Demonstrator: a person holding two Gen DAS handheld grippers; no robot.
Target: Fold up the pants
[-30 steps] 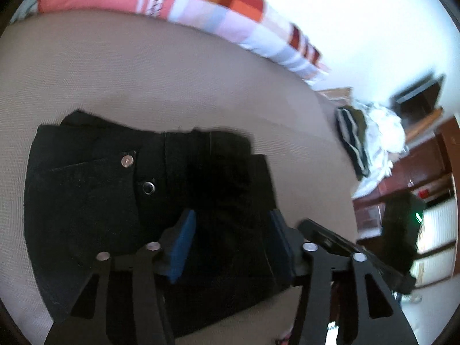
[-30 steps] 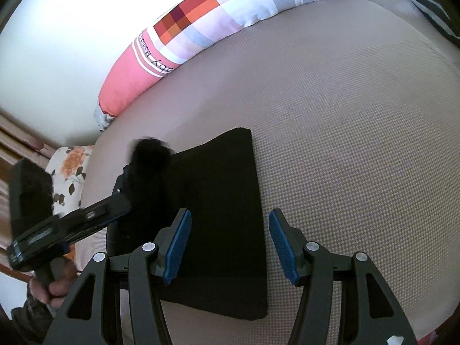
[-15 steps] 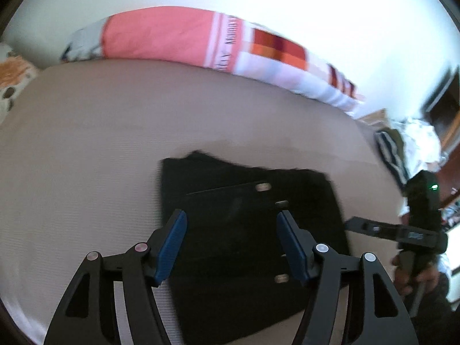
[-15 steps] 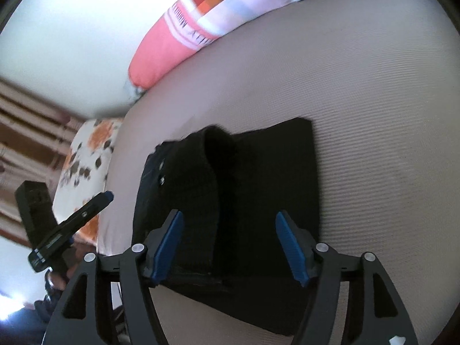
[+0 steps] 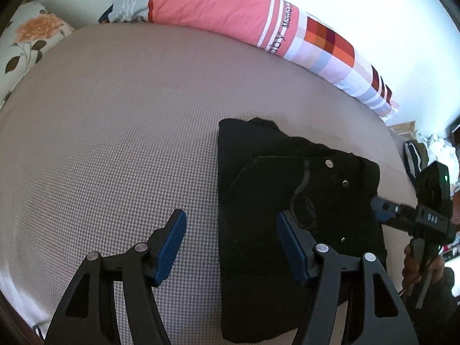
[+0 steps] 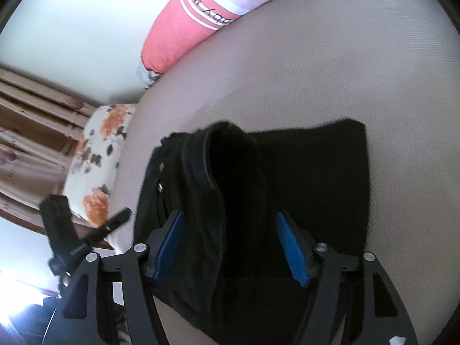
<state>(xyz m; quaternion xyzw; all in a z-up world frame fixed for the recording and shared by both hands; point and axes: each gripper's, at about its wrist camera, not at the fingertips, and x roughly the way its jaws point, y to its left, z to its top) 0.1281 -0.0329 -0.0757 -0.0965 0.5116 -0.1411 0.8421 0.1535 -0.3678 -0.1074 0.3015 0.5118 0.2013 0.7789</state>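
Both tools gape, gripping nothing: left tool (image 5: 230,244), right tool (image 6: 228,243) over pants (image 5: 287,201); pillow (image 5: 230,8) behind.

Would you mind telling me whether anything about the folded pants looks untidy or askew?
Yes. On the black pants, the top layer near the waistband humps up in a loose ridge rather than lying flat, and its edges do not line up with the layer beneath. Nothing looks damaged.
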